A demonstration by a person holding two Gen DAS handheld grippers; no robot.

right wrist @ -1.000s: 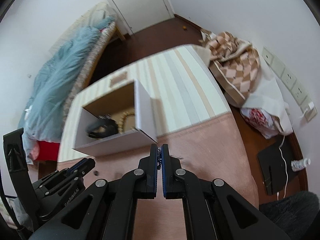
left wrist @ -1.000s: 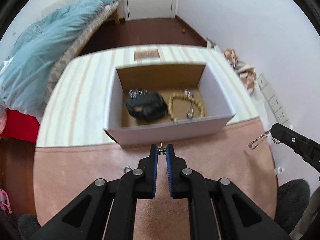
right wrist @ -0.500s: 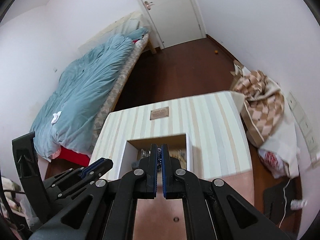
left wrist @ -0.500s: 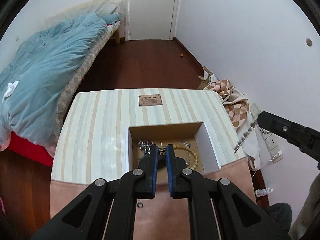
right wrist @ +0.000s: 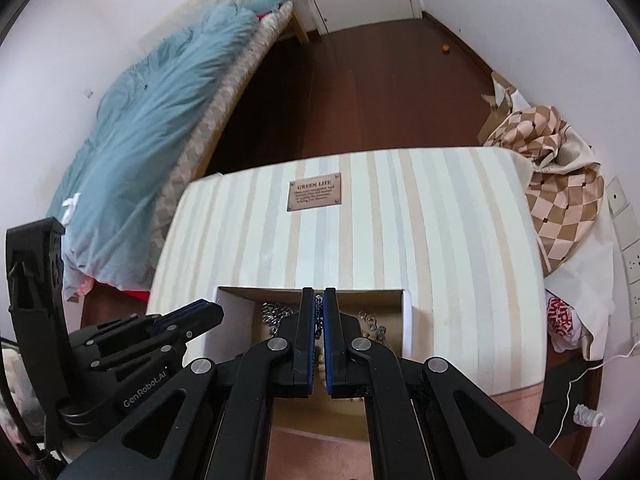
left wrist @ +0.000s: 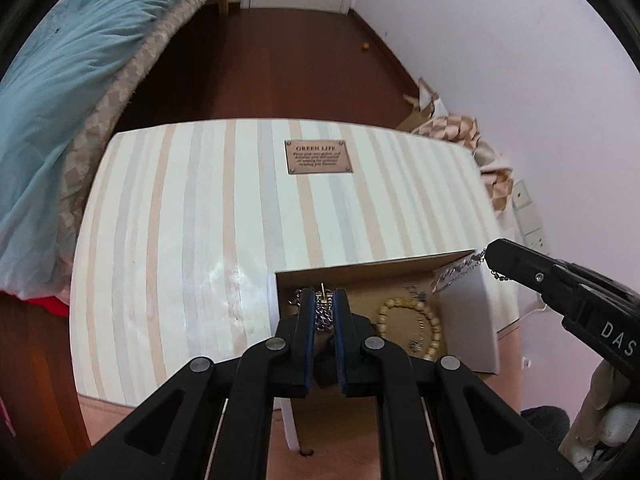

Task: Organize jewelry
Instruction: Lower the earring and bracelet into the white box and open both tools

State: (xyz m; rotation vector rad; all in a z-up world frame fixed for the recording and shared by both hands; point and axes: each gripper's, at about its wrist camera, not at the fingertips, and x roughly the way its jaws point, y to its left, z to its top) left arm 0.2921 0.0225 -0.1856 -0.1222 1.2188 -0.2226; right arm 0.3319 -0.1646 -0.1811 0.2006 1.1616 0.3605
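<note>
An open white cardboard box [left wrist: 486,322] with a brown inside stands on the striped table [left wrist: 208,216]. It holds a beige bead bracelet [left wrist: 412,326] and silver chains [right wrist: 274,314]. My left gripper [left wrist: 324,300] is shut on a silver chain [left wrist: 324,316] and hovers over the box's left part. My right gripper [right wrist: 319,300] is shut on a thin silver chain [left wrist: 460,270] that dangles over the box's right wall; it also shows in the left wrist view [left wrist: 490,256]. The box also shows in the right wrist view [right wrist: 406,320].
A brown plaque [left wrist: 319,157] lies at the table's far side. A bed with a blue quilt [left wrist: 60,80] stands on the left. A checked cloth [right wrist: 560,184] and bags lie by the right wall. A pink mat [left wrist: 280,444] covers the table's near part.
Both grippers have risen and moved forward over the box, each still holding its chain. The view now looks down into the box from above.
</note>
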